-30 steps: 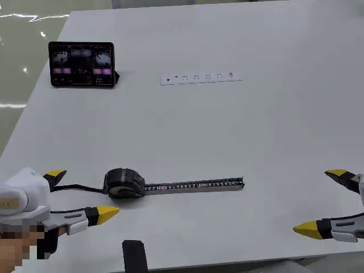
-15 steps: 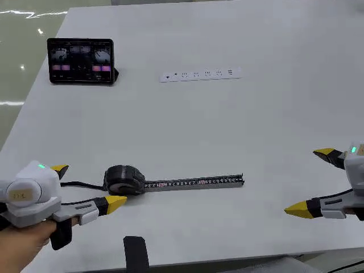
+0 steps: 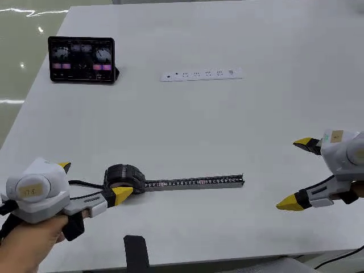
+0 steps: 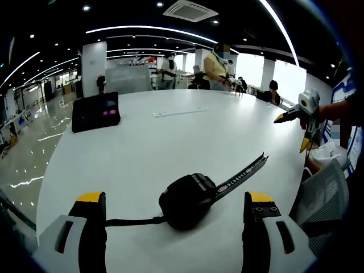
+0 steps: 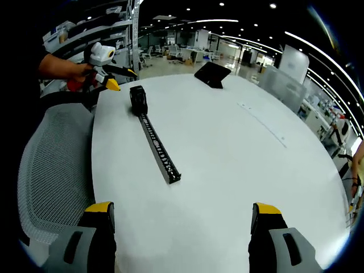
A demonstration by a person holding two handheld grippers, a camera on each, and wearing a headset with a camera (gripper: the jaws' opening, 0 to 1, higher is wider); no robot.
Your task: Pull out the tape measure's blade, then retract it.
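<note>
White table [image 3: 239, 125]: tape measure [image 3: 123, 181] lower left of head view, blade [image 3: 196, 182] out, lying flat. Left gripper [image 3: 92, 180] wide open just beside it, holding nothing; right gripper [image 3: 294, 172] wide open, empty, lower right. Retraction left.

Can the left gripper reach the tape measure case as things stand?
Probably yes: the left gripper is open and the tape measure case lies just ahead of it, with nothing between.

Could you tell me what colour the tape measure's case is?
The case is black; the left gripper view shows it best.
</note>
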